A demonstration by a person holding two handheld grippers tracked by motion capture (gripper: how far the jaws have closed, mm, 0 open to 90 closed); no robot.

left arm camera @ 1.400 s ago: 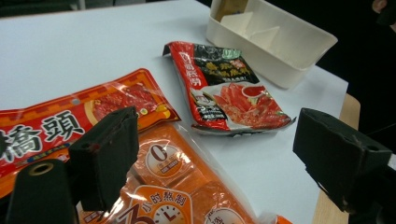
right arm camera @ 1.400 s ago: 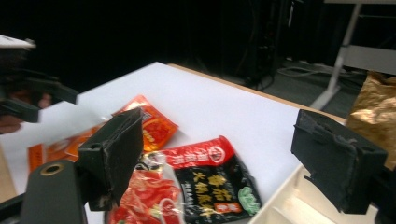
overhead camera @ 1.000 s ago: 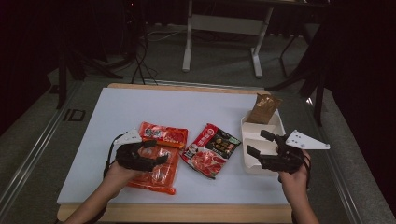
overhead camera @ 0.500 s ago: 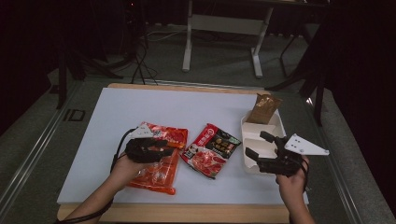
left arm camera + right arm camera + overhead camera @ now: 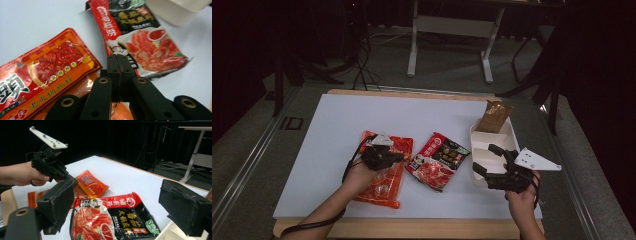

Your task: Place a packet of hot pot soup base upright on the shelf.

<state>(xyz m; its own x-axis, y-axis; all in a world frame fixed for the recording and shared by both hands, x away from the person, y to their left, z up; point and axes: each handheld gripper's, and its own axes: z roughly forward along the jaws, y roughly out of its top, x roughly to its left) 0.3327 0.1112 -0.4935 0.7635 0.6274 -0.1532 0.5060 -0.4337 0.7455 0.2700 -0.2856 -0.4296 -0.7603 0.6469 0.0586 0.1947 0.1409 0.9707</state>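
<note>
Two tools: left tool [image 5: 117, 65], clenched empty, is advancing over the orange pouch [image 5: 384, 170] toward the tomato pouch [image 5: 438, 160]; right tool [image 5: 493, 160], released, is waiting by the tray [image 5: 477, 137].

Open bench beyond the left hand-held gripper [image 5: 398, 156], clutter to its right

Ahead lies bare bench [image 5: 412, 115]; the tomato sauce packet [image 5: 438, 160] and white tray [image 5: 492, 150] crowd the gap towards the right hand-held gripper [image 5: 484, 160].

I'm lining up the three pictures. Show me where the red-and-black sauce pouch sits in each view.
High view: red-and-black pouch at table centre, just left of the white tray.
Left gripper view: upper right, beyond the shut left tongs.
Right gripper view: bottom centre, between the open right tongs.
Shared landmark: the white tray beside it.
</note>
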